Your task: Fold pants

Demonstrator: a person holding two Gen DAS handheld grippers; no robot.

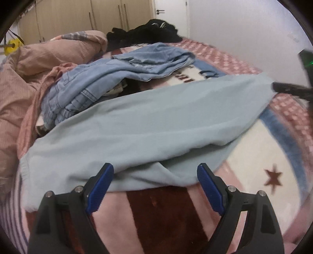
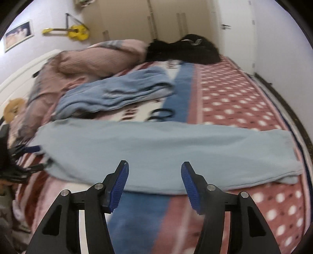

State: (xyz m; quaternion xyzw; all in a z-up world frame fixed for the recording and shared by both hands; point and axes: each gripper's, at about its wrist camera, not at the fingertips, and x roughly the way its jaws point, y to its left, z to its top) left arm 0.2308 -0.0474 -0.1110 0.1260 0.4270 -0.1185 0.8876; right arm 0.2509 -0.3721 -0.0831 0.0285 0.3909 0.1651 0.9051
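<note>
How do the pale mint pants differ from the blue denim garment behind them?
The pale mint cotton pants lie spread flat, smooth and plain; the blue denim garment sits bunched in a heap, darker, with visible stitched seams. The pants lie nearer the tools. Both rest on the patterned blanket.

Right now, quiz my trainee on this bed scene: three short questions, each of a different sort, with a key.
1. True or false: the left gripper has clamped the pale blue pants.
2. Multiple choice: what lies on the blanket just beyond the pale blue pants? A) the denim jeans B) a towel C) a laptop
3. Fill in: the yellow toy guitar hangs on the ____.

Key
1. False: its fingers stand wide apart at the near edge of the pants, pressing on nothing.
2. A
3. wall
</note>
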